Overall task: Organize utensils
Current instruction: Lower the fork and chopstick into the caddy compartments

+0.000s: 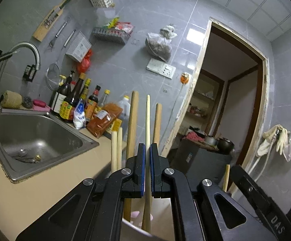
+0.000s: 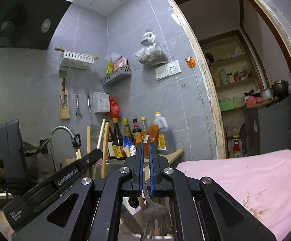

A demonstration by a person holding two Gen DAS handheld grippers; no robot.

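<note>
My left gripper [image 1: 147, 146] is shut on a thin pale wooden stick [image 1: 148, 116] that stands upright between its blue pads. Several thicker wooden handles [image 1: 132, 120] rise around it out of a container whose pale rim [image 1: 132, 226] shows below the jaws. My right gripper [image 2: 144, 146] is shut on the handle of a metal fork [image 2: 155, 214], which hangs tines down over the same container [image 2: 129, 220]. In the right wrist view the left gripper [image 2: 94, 155] reaches in from the left among the wooden handles [image 2: 104, 140].
A steel sink [image 1: 35, 136] with a curved tap [image 1: 28, 48] lies to the left in the counter. Sauce bottles [image 1: 75, 100] and packets crowd the back wall. A pink cloth [image 2: 245, 182] covers a surface on the right. Beyond it is an open doorway [image 2: 235, 80].
</note>
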